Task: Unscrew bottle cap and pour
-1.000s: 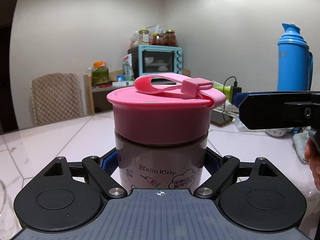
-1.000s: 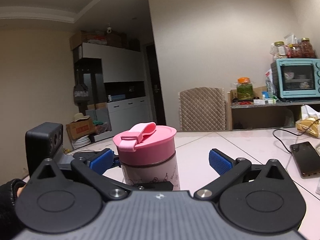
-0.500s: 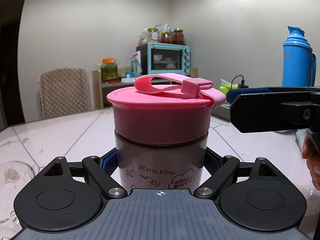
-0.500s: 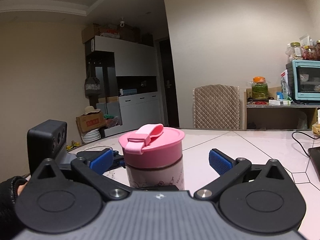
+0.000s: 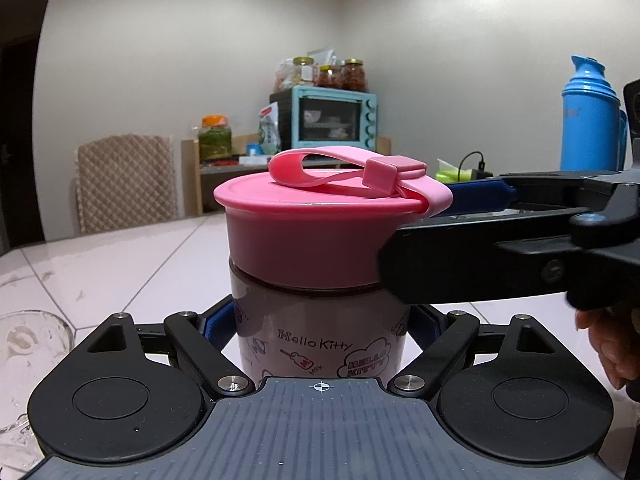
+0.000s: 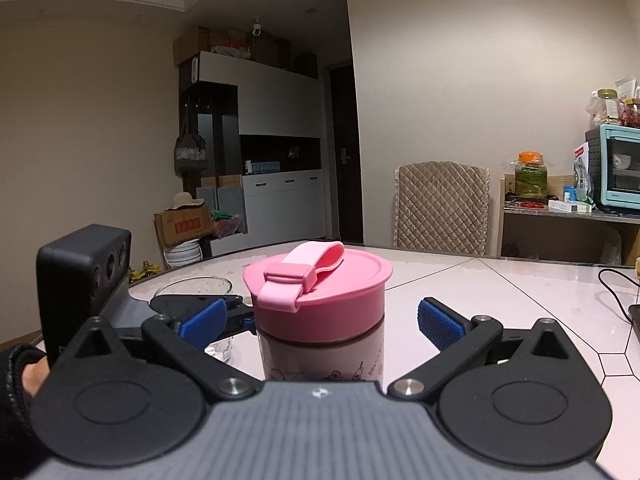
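Note:
A Hello Kitty bottle [image 5: 320, 340] with a wide pink cap [image 5: 312, 240] and a pink strap stands on the white table. My left gripper [image 5: 320, 320] is shut on the bottle's body below the cap. In the right wrist view the bottle [image 6: 324, 356] and its cap [image 6: 320, 300] sit between the open jaws of my right gripper [image 6: 320, 320], with gaps on both sides. The right gripper's fingers [image 5: 480, 256] show beside the cap in the left wrist view. The left gripper's blue pads [image 6: 200, 320] show at the left.
A clear glass [image 6: 196, 292] stands behind the bottle to the left; it also shows in the left wrist view [image 5: 28, 352]. A blue thermos [image 5: 588, 120] stands at the right. A phone and cable [image 6: 624, 304] lie at the far right. A chair [image 6: 440, 204] is beyond the table.
My right gripper has moved in toward the bottle until its open jaws flank the cap. The left gripper still grips the bottle and has turned slightly to the left.

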Available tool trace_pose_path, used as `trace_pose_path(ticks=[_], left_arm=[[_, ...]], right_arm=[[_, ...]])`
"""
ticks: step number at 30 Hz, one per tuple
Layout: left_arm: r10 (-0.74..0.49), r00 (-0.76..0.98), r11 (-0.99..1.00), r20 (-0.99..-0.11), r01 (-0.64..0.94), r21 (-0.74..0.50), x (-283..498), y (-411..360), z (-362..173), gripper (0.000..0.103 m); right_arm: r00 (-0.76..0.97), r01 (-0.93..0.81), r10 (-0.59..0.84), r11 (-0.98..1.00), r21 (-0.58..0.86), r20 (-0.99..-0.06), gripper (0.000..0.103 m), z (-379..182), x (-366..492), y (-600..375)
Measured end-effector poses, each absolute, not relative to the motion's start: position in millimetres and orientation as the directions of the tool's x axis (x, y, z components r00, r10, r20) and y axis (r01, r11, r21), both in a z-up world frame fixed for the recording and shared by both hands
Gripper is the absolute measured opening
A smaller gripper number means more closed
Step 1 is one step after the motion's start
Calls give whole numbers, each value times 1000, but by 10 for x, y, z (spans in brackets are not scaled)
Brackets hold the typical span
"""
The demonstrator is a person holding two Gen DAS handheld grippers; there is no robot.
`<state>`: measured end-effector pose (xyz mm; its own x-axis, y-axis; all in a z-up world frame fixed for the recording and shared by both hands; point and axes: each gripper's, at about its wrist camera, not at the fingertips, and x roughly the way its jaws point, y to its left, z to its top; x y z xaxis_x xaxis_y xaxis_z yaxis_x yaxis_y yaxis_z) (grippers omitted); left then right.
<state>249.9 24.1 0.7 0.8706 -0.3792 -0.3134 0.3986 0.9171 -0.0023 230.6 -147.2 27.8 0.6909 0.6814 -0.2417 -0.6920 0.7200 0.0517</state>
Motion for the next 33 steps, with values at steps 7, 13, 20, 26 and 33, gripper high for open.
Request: trace_pose_path(ticks=[7,13,20,26,33], left_arm=[[-380,870,916,-314,400,-2,2523,269,-2,90],[-381,870,916,-314,401,-3,2540,281,-10,90],[-382,869,916,-313,402,-3,2534,281,-31,90],[-379,870,917,-314,399,-1,2545,238,-38,90],[-378,871,917,-315,398,0,2552,206,-47,90]], right_arm=[[692,-688,674,724,46,-259,103,247,2378,-1392],[690,-688,673,724,49,-268,103,261,2419,-1352],[684,-694,677,719,43,-274,102,257,2476,-1315],[679,-698,679,715,44,-279,95,243,2503,-1291],[674,-702,683,711,43,-280,86,224,2525,-1275]])
